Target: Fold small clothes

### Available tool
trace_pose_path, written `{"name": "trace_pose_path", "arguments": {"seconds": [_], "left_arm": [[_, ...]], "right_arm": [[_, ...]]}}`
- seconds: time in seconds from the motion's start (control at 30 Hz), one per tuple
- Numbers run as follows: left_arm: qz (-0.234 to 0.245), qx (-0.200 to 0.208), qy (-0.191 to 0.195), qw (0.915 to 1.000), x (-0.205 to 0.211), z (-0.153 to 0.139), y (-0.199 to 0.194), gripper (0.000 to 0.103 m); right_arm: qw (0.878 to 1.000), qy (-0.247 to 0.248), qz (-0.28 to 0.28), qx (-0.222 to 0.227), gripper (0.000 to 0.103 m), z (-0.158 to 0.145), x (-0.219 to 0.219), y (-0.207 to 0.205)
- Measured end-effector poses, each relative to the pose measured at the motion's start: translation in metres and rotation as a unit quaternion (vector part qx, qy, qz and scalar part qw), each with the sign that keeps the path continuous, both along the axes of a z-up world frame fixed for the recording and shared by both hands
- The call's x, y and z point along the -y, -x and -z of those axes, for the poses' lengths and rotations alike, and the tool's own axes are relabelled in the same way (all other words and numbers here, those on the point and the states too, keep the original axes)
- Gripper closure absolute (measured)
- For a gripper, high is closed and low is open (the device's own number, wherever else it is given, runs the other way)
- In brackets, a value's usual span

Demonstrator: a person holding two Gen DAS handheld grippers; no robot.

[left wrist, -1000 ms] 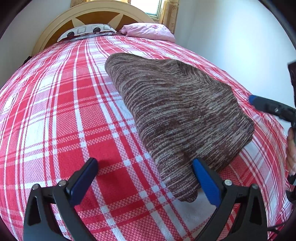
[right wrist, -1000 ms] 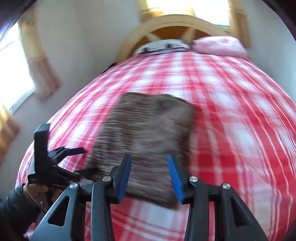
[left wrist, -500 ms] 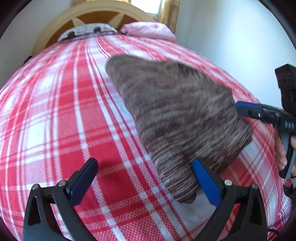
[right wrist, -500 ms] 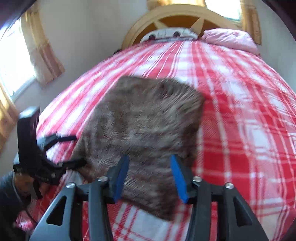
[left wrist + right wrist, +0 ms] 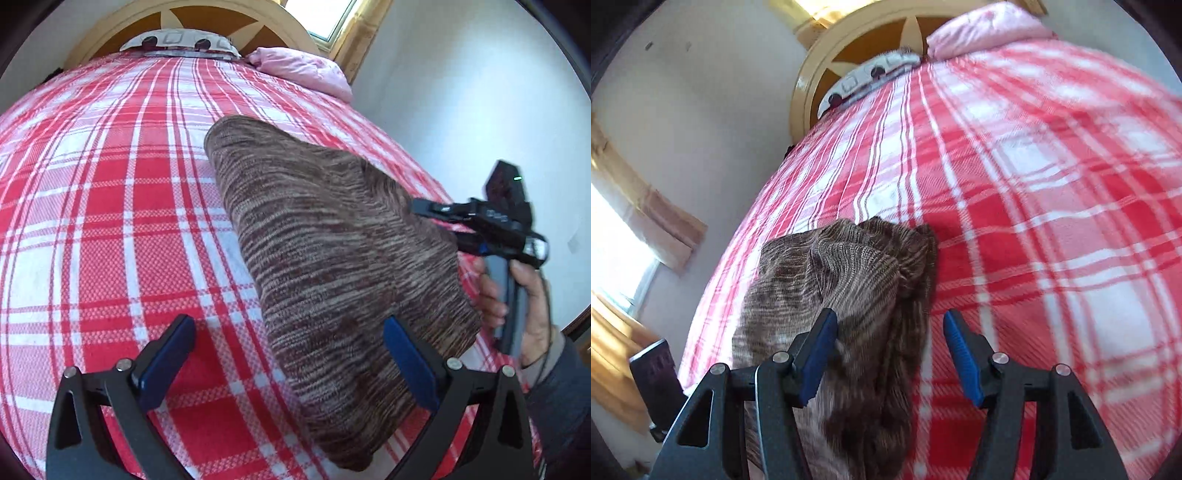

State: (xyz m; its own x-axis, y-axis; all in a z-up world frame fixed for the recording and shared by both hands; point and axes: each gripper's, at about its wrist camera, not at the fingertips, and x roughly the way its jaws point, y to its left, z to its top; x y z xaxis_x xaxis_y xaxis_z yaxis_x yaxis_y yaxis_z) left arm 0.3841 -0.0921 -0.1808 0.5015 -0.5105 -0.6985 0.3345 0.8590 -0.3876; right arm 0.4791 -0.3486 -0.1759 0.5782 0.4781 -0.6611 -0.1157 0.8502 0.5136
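Observation:
A folded brown and beige knitted garment (image 5: 325, 251) lies on the red and white checked bed cover (image 5: 110, 221). My left gripper (image 5: 288, 358) is open and empty; the garment's near left edge lies between its fingers, and its right finger overlaps the cloth. My right gripper (image 5: 888, 358) is open, low over the garment's right edge (image 5: 849, 295). Its left finger overlaps the cloth and its right finger is over the bed cover. In the left wrist view the right gripper (image 5: 476, 229) sits at the garment's right edge, held in a hand.
A wooden headboard (image 5: 192, 18) with a patterned pillow (image 5: 181, 40) and a pink pillow (image 5: 303, 70) stands at the far end. A white wall (image 5: 461, 92) runs along the bed's right side. Curtained windows (image 5: 624, 229) are on the left wall.
The right gripper has moved in low against the garment's right edge and its jaws have opened wider. The left gripper has stayed open at the near edge, with its view shifted slightly.

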Motion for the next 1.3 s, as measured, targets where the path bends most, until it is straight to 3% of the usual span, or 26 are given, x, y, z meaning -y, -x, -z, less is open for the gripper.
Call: {"name": "trace_pose_path", "arguments": {"seconds": [0.13, 0.3, 0.37, 0.4, 0.43, 0.5, 0.7, 0.97, 1.3], "left_arm": [[0.008, 0.000, 0.009, 0.9999, 0.001, 0.001, 0.000, 0.005], [0.056, -0.009, 0.024, 0.9981, 0.019, 0.000, 0.006, 0.034], [0.061, -0.002, 0.002, 0.9981, 0.027, 0.000, 0.009, 0.036], [0.064, 0.002, -0.001, 0.9980, 0.029, -0.001, 0.010, 0.055], [0.062, 0.004, -0.001, 0.9981, 0.028, -0.002, 0.011, 0.066], [0.058, -0.003, 0.022, 0.9981, 0.020, -0.003, 0.012, 0.080], [0.041, 0.020, 0.045, 0.9979, 0.001, -0.023, 0.030, 0.082], [0.023, 0.071, 0.029, 0.9968, -0.035, -0.064, 0.077, 0.083], [-0.040, 0.101, -0.002, 0.9940, -0.120, -0.089, 0.140, 0.083]], "right_arm": [[1.000, -0.013, -0.009, -0.012, 0.042, 0.013, -0.006, -0.021], [0.999, -0.044, -0.028, -0.016, 0.042, 0.022, -0.015, -0.041], [0.997, -0.057, -0.043, -0.020, 0.043, 0.025, -0.019, -0.047], [0.996, -0.066, -0.050, -0.025, 0.049, 0.026, -0.021, -0.049], [0.995, -0.077, -0.058, -0.037, 0.076, 0.029, -0.021, -0.052], [0.993, -0.091, -0.059, -0.046, 0.079, 0.032, -0.022, -0.053], [0.993, -0.094, -0.068, -0.005, 0.081, 0.008, -0.039, -0.036], [0.989, -0.113, -0.095, 0.029, 0.081, -0.027, -0.082, -0.009], [0.972, -0.138, -0.185, 0.044, 0.081, -0.055, -0.193, 0.020]]}}
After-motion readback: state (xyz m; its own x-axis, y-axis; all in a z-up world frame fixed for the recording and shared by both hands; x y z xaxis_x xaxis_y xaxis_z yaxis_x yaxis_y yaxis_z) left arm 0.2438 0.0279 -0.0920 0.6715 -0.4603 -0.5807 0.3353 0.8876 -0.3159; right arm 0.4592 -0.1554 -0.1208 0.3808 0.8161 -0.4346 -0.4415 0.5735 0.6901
